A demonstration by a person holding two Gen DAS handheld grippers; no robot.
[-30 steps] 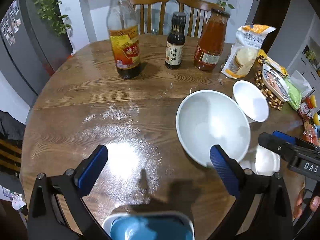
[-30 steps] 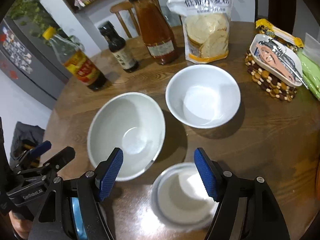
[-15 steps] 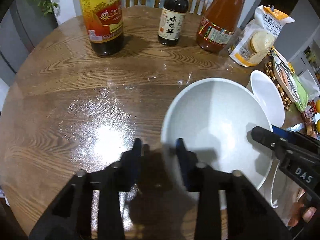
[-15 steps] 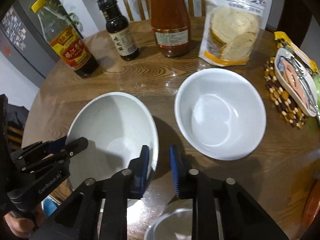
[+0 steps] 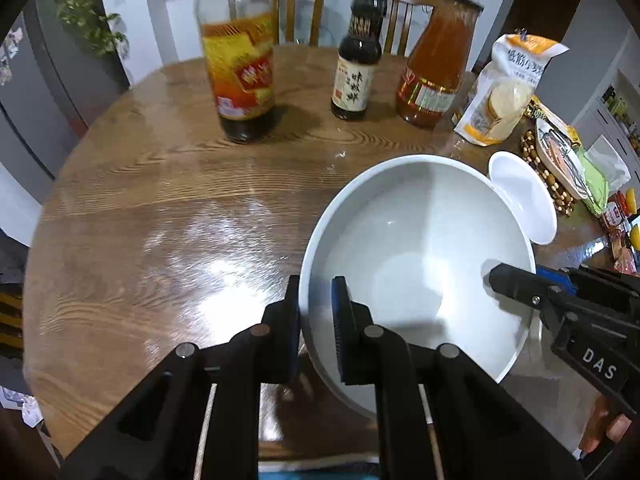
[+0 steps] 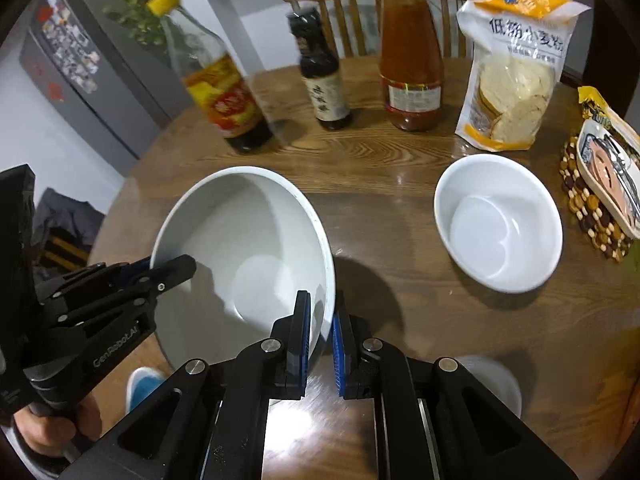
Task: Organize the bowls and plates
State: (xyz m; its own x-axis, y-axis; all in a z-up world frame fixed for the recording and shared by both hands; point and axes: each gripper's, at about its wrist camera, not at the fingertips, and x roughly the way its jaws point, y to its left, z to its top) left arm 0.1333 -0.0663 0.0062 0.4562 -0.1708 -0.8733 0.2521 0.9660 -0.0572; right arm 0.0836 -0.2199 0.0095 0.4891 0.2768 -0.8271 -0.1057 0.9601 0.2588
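The left gripper (image 5: 316, 312) is closing on the large bowl's (image 5: 416, 248) rim; the right gripper (image 6: 320, 332) clamps its opposite rim. The bowl sits tilted near the table's (image 5: 160, 200) front edge, the small bowl (image 6: 498, 222) well apart.

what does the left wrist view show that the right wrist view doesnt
Only the left wrist view: the left gripper closing on the big bowl's near rim, and snack packets at the far right edge.
Only the right wrist view: the right gripper shut on the opposite rim, the yellow bottle cap, and a blue shoe below the table edge.
Both: the big bowl, the small white bowl, three bottles, the flour bag and the wooden table.
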